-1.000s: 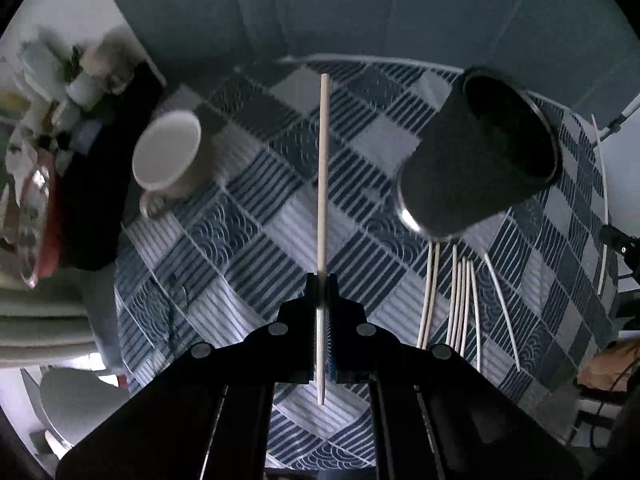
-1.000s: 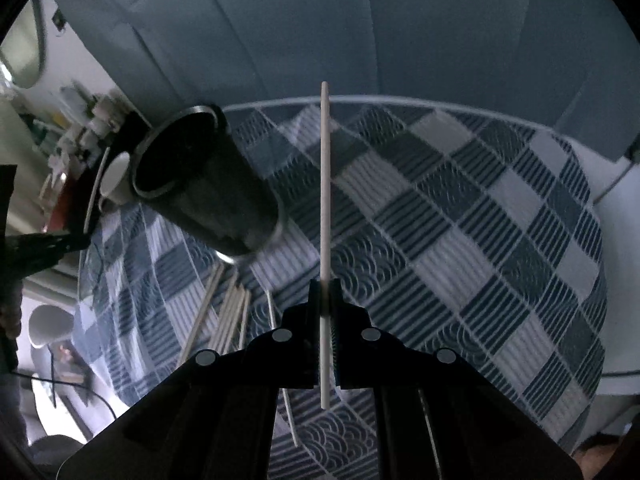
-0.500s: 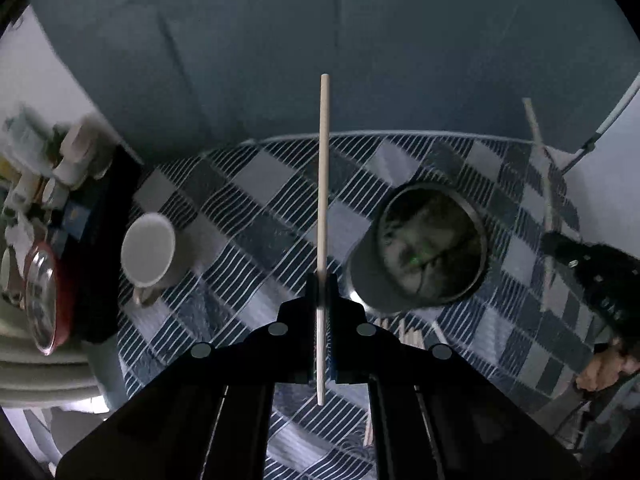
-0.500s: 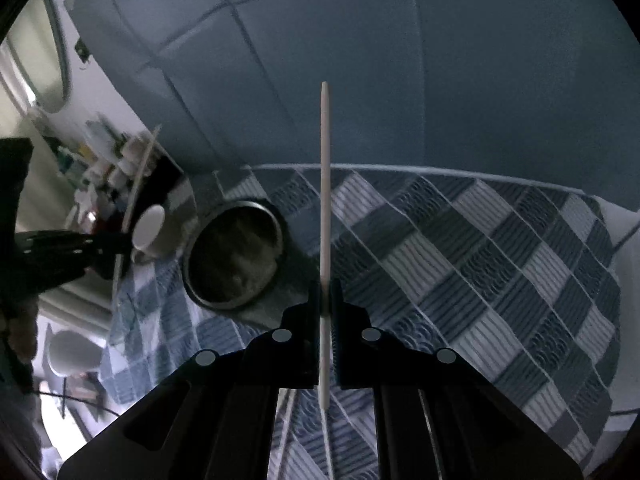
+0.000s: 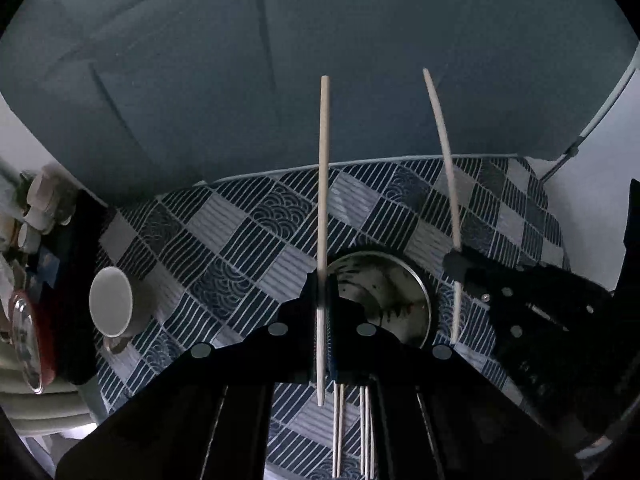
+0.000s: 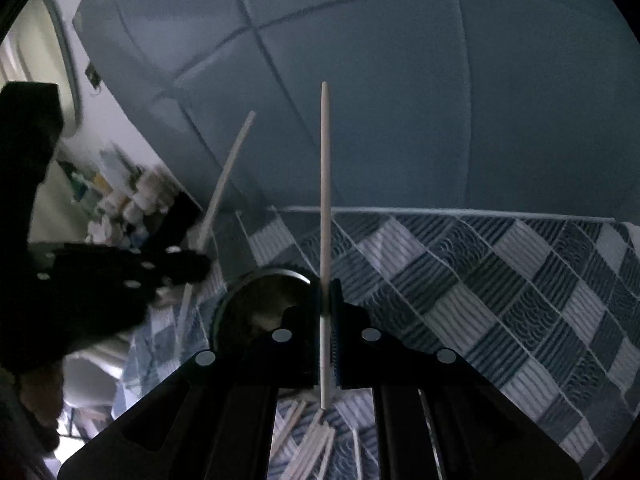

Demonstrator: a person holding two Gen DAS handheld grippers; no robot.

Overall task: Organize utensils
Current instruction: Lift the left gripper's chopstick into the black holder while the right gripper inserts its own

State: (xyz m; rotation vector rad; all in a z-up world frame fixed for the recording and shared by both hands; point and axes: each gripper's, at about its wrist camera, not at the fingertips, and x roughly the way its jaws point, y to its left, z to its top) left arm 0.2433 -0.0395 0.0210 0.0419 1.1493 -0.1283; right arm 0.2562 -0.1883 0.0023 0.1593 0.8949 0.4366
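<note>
Loose chopsticks (image 5: pixel 352 432) run off the bottom edge — shelf clutter (image 6: pixel 132 200) too blurred to name.

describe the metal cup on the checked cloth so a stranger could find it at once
On the blue-and-white checked tablecloth, look near its middle, right of the white ceramic mug. The dark round metal cup stands there upright, open and empty; unlike the mug, it has a shiny rim and no handle.

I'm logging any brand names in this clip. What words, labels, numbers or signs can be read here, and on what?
None can be read.
Clutter beside the table: packaging possibly printed, too small and blurred to read.
White mug: no print visible.
Metal cup: no label visible.
Checked tablecloth: pattern only.
Chopsticks in the left gripper and right gripper: plain.
</note>
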